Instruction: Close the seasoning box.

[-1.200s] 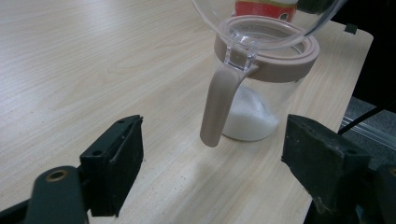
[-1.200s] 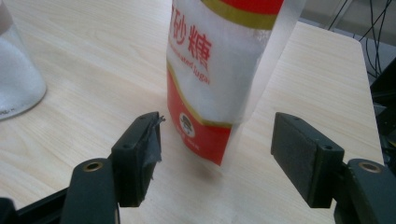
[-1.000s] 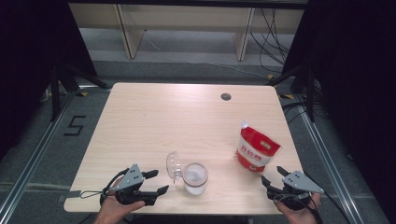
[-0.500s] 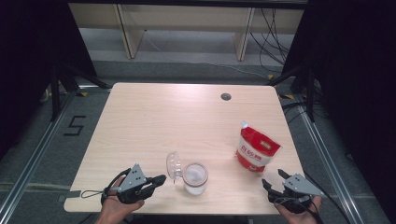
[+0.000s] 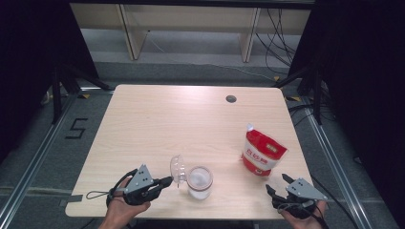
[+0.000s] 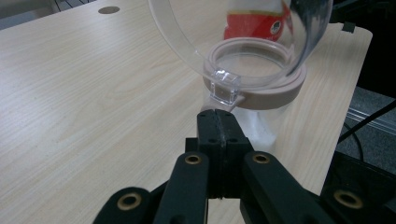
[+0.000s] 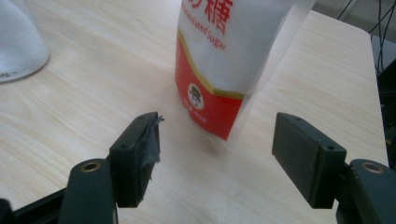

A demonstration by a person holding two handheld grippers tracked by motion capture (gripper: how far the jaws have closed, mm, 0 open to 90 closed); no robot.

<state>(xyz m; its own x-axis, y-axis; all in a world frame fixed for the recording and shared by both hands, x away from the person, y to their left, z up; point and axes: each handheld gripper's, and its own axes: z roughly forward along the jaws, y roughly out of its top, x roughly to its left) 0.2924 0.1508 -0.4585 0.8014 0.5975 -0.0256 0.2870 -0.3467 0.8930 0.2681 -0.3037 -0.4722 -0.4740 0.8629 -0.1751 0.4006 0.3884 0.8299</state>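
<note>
A clear jar [image 5: 199,181] with white contents stands near the table's front edge, its hinged clear lid [image 5: 177,168] flipped open to the left. My left gripper [image 5: 168,180] lies just left of it, jaws pressed together. In the left gripper view its tips [image 6: 217,114] sit right under the lid's [image 6: 243,37] small clear tab, below the jar's beige rim [image 6: 280,91]; I see nothing between the jaws. A red and white sugar bag [image 5: 262,152] stands upright at the right. My right gripper [image 5: 277,182] rests open in front of the bag [image 7: 219,60], apart from it.
The light wooden table [image 5: 157,124] has a small round hole [image 5: 231,98] at its far right. The jar's side [image 7: 18,42] is at the left of the right gripper view. Dark stands, cables and a shelf frame lie beyond the table.
My left gripper's jaws stood apart a second ago and are now closed together by the jar's lid. The right gripper, jar and bag have kept their places.
</note>
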